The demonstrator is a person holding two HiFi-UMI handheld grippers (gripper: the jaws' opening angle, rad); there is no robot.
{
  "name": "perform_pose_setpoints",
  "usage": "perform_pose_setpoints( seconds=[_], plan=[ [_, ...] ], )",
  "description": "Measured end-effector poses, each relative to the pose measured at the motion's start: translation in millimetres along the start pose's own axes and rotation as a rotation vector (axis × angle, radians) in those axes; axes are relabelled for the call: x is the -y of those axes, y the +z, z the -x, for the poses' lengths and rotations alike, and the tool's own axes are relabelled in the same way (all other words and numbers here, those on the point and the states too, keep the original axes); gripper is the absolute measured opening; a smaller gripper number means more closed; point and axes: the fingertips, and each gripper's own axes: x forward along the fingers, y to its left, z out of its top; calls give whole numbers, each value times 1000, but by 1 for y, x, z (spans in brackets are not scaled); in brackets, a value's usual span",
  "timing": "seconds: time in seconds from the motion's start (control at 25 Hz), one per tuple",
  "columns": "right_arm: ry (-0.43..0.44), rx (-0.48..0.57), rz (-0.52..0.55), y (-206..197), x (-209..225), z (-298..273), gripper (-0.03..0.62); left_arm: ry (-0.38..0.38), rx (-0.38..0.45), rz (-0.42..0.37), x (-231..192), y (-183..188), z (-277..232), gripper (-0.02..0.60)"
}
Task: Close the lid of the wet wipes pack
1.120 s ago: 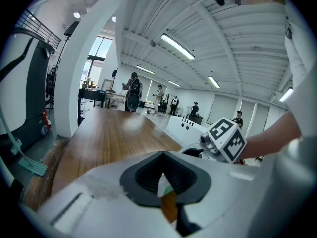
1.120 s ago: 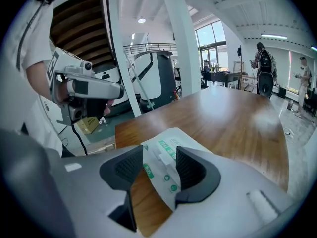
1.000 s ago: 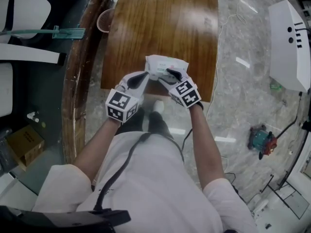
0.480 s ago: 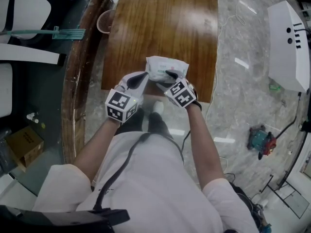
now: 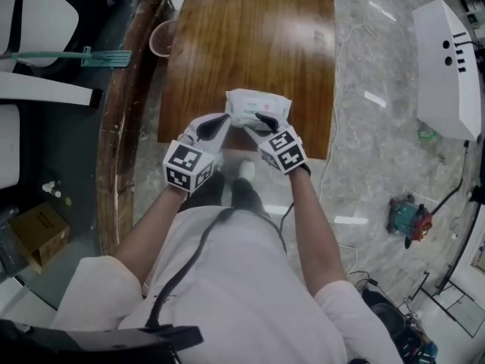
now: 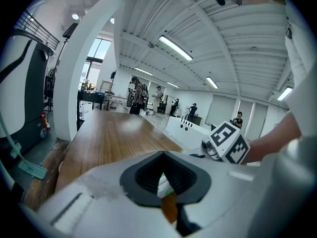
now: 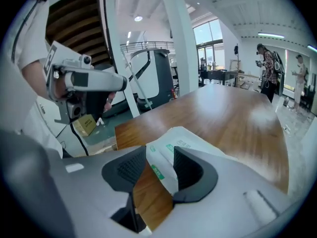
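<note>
White pack [image 5: 261, 103] | left gripper [image 5: 225, 118] pinches edge | right gripper [image 5: 262, 119] closing around it

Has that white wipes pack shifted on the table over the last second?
No. The wipes pack is in the same spot, just inside the table's near edge.

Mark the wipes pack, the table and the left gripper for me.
wipes pack [image 5: 258, 103]: head view, top face.
table [image 5: 250, 29]: head view, bare wood top.
left gripper [image 5: 226, 117]: head view, between its fingertips.
</note>
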Motion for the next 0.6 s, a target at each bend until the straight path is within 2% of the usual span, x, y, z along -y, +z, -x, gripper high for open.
perform_pose_setpoints(
  seconds=[0.04,0.12,0.2,0.32,0.6],
  plan=[
    [-9,25,-20,3,0,3,174,-2,2,-1,1,1,0,0],
    [-29,64,-46,10,0,11,113,-7,6,-6,3,3,1,0],
    [-42,96,-59,15,-3,18,91,-12,11,-12,5,7,1,0],
    [-62,154,-81,24,-8,32,17,-20,19,-21,10,11,3,0],
    [-125,286,-109,50,-12,75,9,-48,59,-60,26,37,6,0]
  ],
)
